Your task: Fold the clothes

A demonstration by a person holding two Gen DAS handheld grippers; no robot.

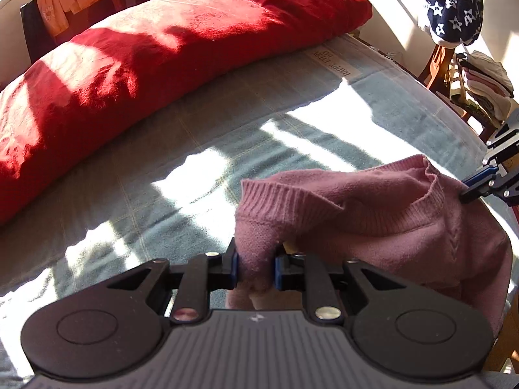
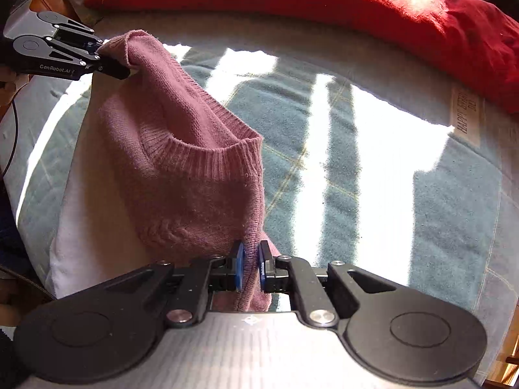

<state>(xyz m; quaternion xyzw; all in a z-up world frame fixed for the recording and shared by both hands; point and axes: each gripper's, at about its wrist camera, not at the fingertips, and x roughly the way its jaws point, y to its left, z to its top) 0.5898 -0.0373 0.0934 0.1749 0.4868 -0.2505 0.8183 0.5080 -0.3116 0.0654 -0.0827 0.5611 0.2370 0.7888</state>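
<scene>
While both grippers pinch it, the pink knitted sweater (image 1: 373,207) hangs bunched above the grey-blue blanket (image 1: 201,149), its ribbed neckline sagging open between the 2 grips. The left gripper (image 1: 254,267) has its blue pads clamped on a thick fold of the knit, jaws held slightly apart by the cloth. The right gripper (image 2: 249,267) has its jaws pressed nearly together on a thin edge of the sweater. Beyond the sweater, a long red cushion (image 1: 155,58) lies across the far side of the blanket. A label with printed letters (image 1: 331,61) sits on the blanket just beside the cushion. To the sweater's right in the left wrist view, a stack of folded clothes (image 1: 483,81) rests on a wooden chair, under a navy star-patterned cloth (image 1: 451,3).
</scene>
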